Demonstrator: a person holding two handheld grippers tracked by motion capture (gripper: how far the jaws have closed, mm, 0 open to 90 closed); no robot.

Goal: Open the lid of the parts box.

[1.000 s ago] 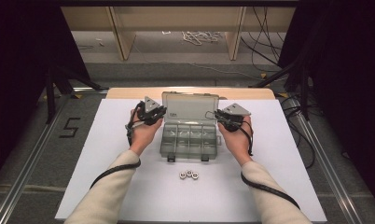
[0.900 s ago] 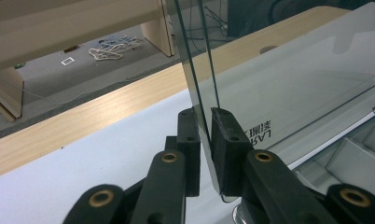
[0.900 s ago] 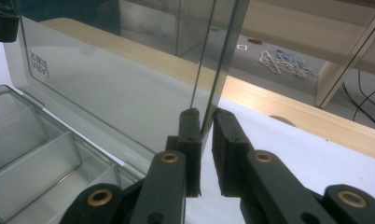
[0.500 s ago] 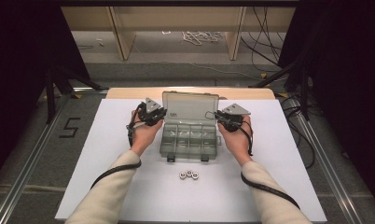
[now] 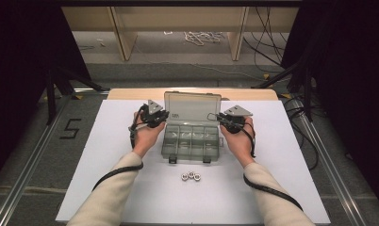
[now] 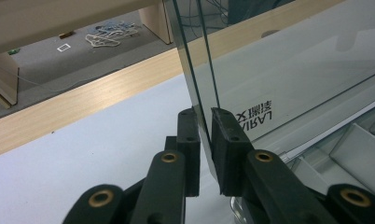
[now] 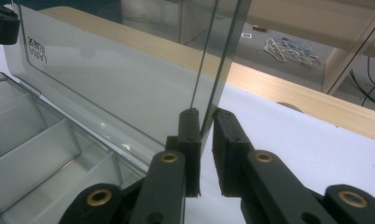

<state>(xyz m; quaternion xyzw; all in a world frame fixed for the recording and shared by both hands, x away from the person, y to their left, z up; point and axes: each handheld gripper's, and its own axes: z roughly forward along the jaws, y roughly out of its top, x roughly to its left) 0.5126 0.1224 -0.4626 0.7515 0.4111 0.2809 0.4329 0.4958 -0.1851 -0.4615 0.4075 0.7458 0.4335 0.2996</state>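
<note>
A clear plastic compartment box (image 5: 191,141) sits mid-table with its lid (image 5: 192,109) standing upright at the back. My left gripper (image 5: 163,114) is shut on the lid's left edge, and in the left gripper view the thin lid (image 6: 293,74) passes between the two jaws of the gripper (image 6: 206,116). My right gripper (image 5: 219,117) is shut on the lid's right edge; in the right gripper view the lid (image 7: 115,79) runs into that gripper (image 7: 205,116). The box's compartments (image 7: 31,154) look bare. Three small metal nuts (image 5: 191,176) lie in a row in front of the box.
The white tabletop (image 5: 291,160) has a wooden strip (image 5: 131,94) along its far edge. Beyond it are wooden furniture legs (image 5: 121,33) and loose cables (image 5: 201,36) on the floor. Black curtains flank both sides.
</note>
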